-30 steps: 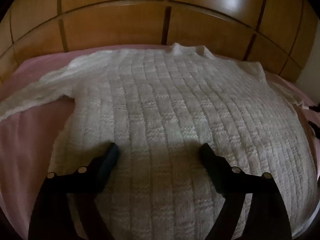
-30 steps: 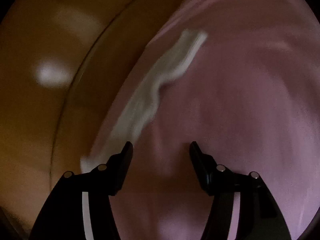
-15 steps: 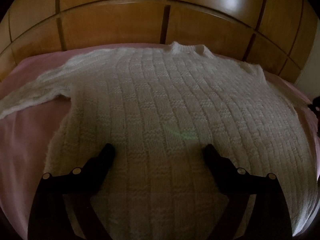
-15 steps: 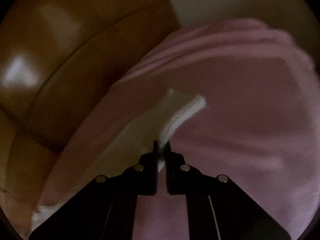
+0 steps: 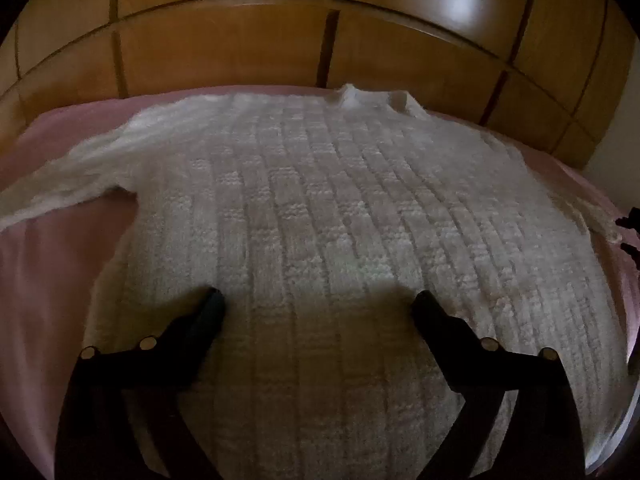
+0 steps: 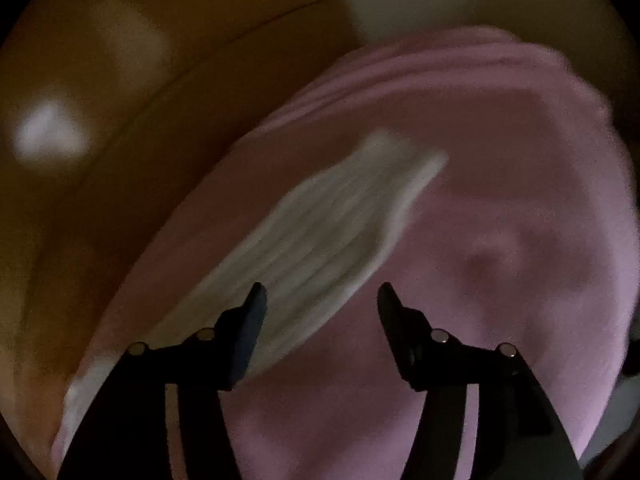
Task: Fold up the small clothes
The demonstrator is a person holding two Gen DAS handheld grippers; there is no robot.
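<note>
A white, chunky-knit sweater with a short ribbed collar [image 5: 344, 208] is spread flat on a pink bed sheet [image 5: 52, 264], its collar toward twelve o'clock against the panelled wooden headboard [image 5: 248, 44] and its hem toward six o'clock. One sleeve [image 5: 68, 184] is stretched out to nine o'clock; the other sleeve [image 6: 320, 232] is seen in the right wrist view, lying on the sheet and running from seven o'clock toward one o'clock, blurred.

The left gripper [image 5: 318, 304] is held over the lower body of the sweater, its fingers [image 5: 210, 306] spread wide with nothing pinched; its jaws have just been opening. The right gripper [image 6: 320, 300] has also just been opening: its fingers [image 6: 254, 312] are apart, with the sleeve below them and not pressed by either pad.

The step in hand is judged to be the folding-in of the sleeves, with the garment still unfolded. For this to be done well, the right sleeve should be taken near its cuff, both layers of knit being caught, and carried across the chest toward nine o'clock without being dragged. The body should be steadied by the left fingers near the shoulder seam so that the loose knit is not pulled askew. A snag of the open stitches on a fingertip is the likeliest fault.
</note>
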